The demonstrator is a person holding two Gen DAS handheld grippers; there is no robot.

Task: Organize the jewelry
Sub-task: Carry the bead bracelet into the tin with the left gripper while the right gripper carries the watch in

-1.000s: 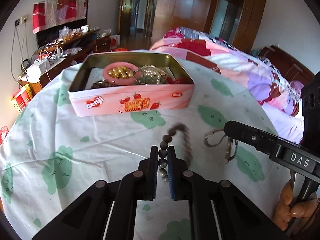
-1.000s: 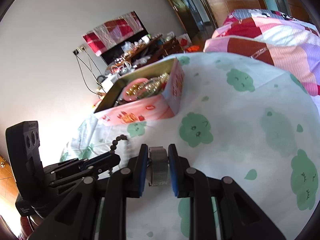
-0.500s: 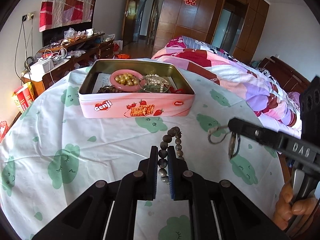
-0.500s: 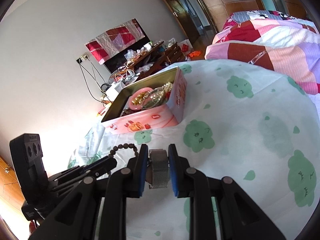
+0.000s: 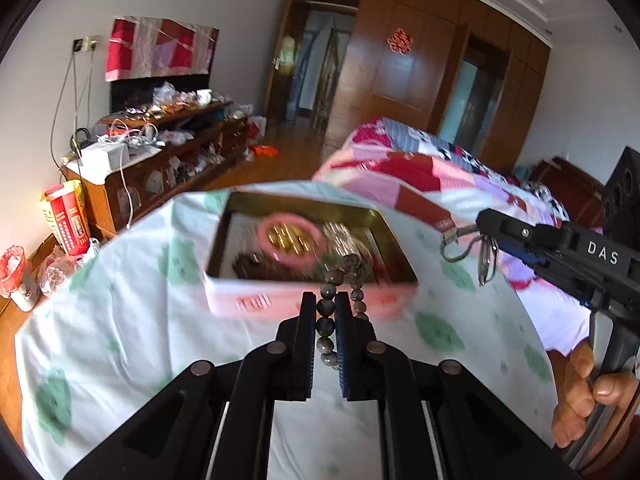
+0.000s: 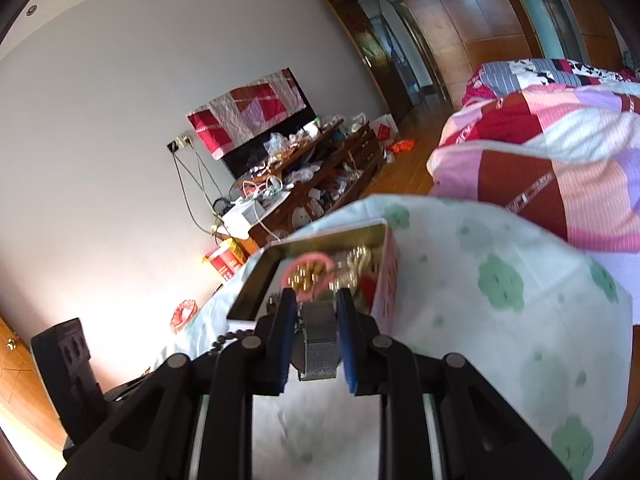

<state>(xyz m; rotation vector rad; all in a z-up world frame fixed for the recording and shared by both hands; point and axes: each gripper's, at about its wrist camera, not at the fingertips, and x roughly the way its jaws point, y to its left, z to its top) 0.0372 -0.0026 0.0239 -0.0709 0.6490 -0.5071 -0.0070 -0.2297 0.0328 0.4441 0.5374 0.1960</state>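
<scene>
My left gripper [image 5: 324,298] is shut on a string of dark beads [image 5: 338,270], which hangs in a loop just in front of the pink tin [image 5: 248,300]. The tin stands open on the table; a pink ring dish of gold beads [image 5: 290,236] and other jewelry lie inside. My right gripper [image 6: 316,296] is shut on a grey mesh watch band [image 6: 318,344], lifted before the tin [image 6: 390,276]. In the left wrist view the right gripper [image 5: 482,218] shows at the right, the watch [image 5: 486,258] dangling from it.
A white tablecloth with green prints [image 5: 120,320] covers the round table. A bed with a patchwork quilt [image 5: 420,176] lies beyond at the right. A cluttered wooden cabinet [image 5: 160,148] lines the left wall. A person's hand [image 5: 584,392] grips the right handle.
Both grippers have risen and come nearer to the tin. The beads and the watch have left the tablecloth and now hang in the air. Neither grip has changed.
</scene>
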